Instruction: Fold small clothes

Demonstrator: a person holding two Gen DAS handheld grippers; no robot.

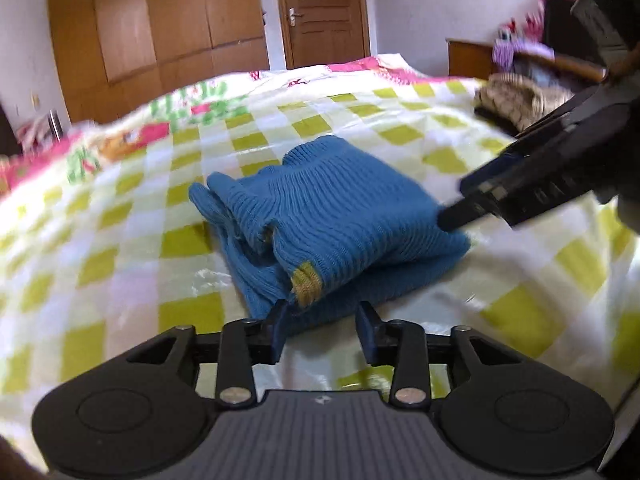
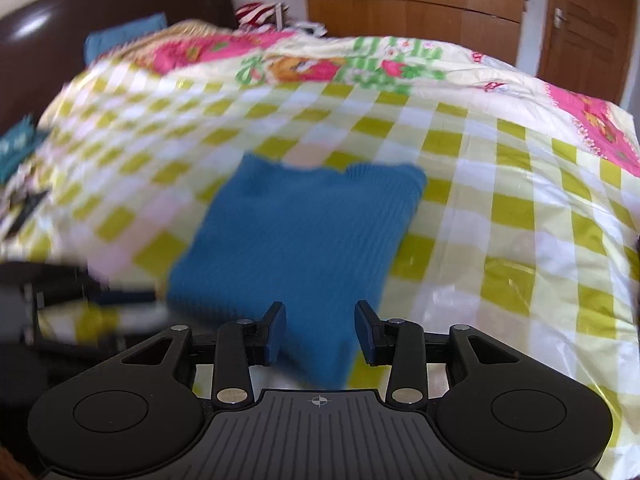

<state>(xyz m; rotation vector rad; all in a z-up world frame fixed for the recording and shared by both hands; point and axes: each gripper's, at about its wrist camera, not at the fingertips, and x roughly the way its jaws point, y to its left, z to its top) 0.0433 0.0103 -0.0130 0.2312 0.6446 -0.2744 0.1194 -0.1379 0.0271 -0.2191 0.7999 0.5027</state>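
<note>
A folded blue knitted sweater [image 1: 328,232] lies on a bed [image 1: 120,248] covered in a yellow-green checked quilt. The left tool [image 1: 322,330] sits at the sweater's near edge, jaws parted, pads clear of the knit. The right tool [image 1: 452,216] reaches in at the sweater's right edge, blurred. Beyond the sweater stands a wooden door [image 1: 324,16].

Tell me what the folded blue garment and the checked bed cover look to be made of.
Blue sweater: ribbed knit, probably wool or acrylic yarn; matte, with raised ribs and a mustard-yellow stitched patch. Checked bed cover: smooth woven fabric, perhaps satin-like polyester; glossy highlights show on its creases, though blur leaves this open.
</note>
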